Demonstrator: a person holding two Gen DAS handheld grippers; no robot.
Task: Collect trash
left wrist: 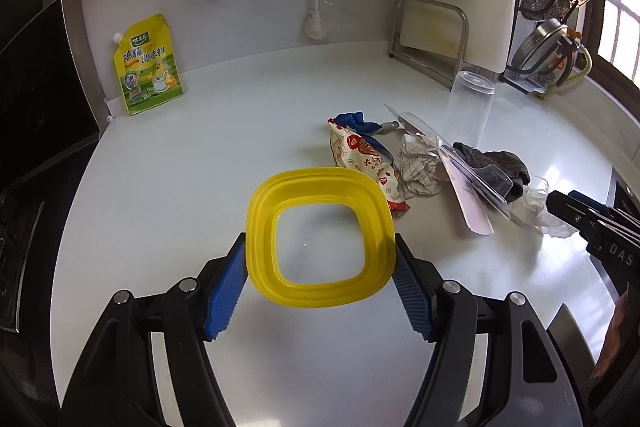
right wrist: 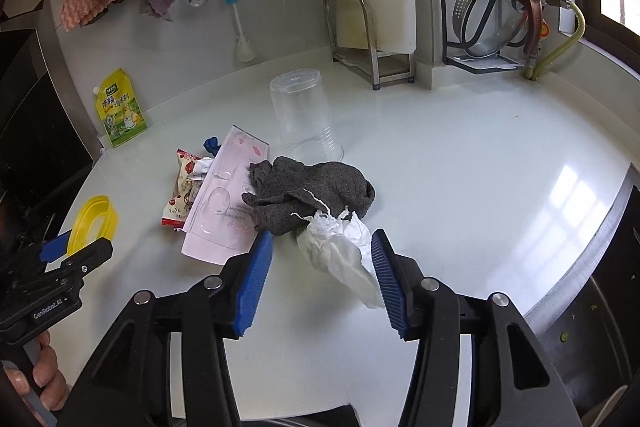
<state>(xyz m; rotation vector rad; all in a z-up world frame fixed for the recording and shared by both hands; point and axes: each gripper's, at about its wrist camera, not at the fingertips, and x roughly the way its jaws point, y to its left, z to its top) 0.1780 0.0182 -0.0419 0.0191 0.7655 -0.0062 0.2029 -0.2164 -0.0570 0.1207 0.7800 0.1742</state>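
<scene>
The trash sits in one heap near the middle of the white bench (right wrist: 460, 155), and the grey cloth (right wrist: 316, 195) in that heap serves as landmark. Left of the cloth lies a pink card in a clear blister pack (right wrist: 224, 203); further left are a red-and-white snack wrapper (right wrist: 180, 187) and a blue scrap (right wrist: 211, 143). Behind the cloth an upturned clear plastic cup (right wrist: 304, 115) stands on its rim. A crumpled white tissue (right wrist: 340, 255) touches the cloth's near edge.

The right hand-held gripper (right wrist: 320, 267) is released: its blue pads (right wrist: 252, 287) stand apart on either side of the tissue. The tissue's near end lies against the right-hand pad, and the left pad stays clear of it.

The left hand-held gripper (left wrist: 320, 267) grasps a yellow square lid ring (left wrist: 320, 235) by its two sides, well left of the cloth and above the bench.

Only the left wrist view shows a crumpled checked paper (left wrist: 420, 163) between wrapper and blister pack; from the right wrist view it is mostly covered by the card. Only the right wrist view shows fingers (right wrist: 48, 383) around the left gripper's handle.

Far left of the cloth, against the wall, leans a yellow seasoning pouch (left wrist: 148, 67). Behind it stand a metal rack (right wrist: 360, 39) and hanging rags. The blue scrap's shape is hard to make out.
</scene>
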